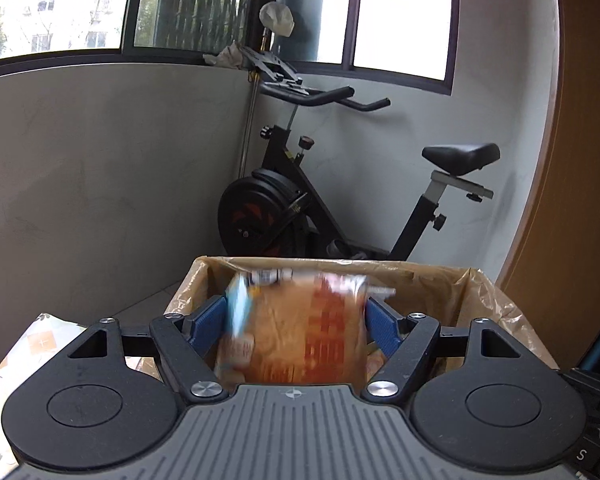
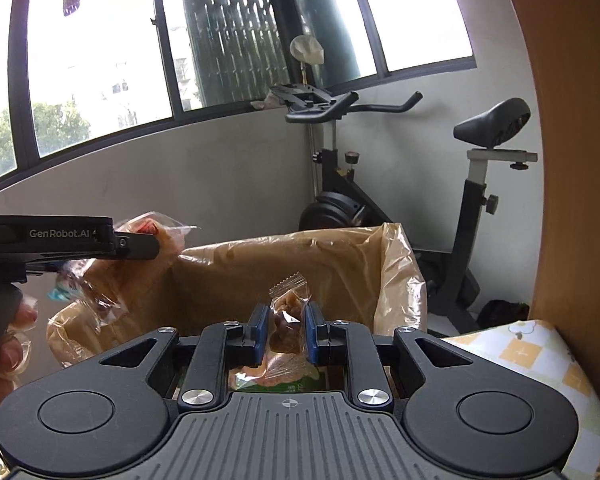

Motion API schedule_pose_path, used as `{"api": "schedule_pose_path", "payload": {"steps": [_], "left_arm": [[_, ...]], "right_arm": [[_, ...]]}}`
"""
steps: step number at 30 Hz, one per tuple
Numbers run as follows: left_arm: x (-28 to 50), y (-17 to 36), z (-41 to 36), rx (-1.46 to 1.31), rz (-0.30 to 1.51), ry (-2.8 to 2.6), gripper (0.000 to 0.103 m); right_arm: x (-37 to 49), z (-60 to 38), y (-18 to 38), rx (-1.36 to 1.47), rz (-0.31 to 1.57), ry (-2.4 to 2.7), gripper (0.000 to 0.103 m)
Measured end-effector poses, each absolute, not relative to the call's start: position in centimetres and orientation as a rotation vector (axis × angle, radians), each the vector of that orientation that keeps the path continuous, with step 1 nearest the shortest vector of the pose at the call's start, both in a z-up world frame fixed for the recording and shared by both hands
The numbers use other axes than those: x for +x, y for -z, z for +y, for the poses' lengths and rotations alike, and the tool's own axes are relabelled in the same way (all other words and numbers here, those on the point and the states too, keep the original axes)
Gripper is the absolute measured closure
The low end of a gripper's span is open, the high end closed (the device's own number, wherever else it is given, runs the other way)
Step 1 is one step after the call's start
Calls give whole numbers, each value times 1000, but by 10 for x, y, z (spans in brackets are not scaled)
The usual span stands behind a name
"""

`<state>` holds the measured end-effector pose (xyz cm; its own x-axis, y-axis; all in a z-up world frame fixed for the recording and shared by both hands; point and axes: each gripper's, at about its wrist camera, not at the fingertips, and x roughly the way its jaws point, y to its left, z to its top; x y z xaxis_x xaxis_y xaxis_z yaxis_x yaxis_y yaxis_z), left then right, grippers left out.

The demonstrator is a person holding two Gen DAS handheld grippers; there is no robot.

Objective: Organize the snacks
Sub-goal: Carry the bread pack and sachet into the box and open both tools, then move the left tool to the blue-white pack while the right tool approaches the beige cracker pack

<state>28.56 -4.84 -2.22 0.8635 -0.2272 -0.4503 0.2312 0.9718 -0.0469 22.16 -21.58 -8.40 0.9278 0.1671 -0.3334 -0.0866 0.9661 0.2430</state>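
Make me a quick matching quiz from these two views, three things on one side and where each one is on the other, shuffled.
Things:
1. large orange snack bag
2. small clear-wrapped snack
3. exercise bike

Places:
A. by the wall under the window
B. between the jaws of the left gripper
C. between the jaws of the right gripper

Pairs: 1-B, 2-C, 3-A

Windows (image 1: pixel 60 8): I see dark-framed panes across the top of both views, bright daylight and blurred buildings and trees outside.
Wall (image 1: pixel 100 168): below the sills, plain grey plaster, meeting in a corner at frame centre.
Exercise bike (image 1: pixel 300 200): ahead of me in that corner, black, its saddle toward the right.
Wooden panel (image 2: pixel 580 160): orange-brown, along the right edge.
Floor (image 1: pixel 148 300): a pale strip at lower left of my left view.
Light: daylight only, from the windows.
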Motion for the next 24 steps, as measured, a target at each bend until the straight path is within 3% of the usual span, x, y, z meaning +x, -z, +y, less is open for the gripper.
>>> {"api": "schedule_pose_path", "payload": {"steps": [3,20,24], "left_arm": [[287,23,-47,71,474,236,24],[208,5,27,45,411,217,18],[186,16,43,37,428,244,18]], "right_arm": [[218,-213,85,213,352,-154,76],[154,-236,72,228,274,-96,74],[125,-235,83,212,240,-78,69]]}}
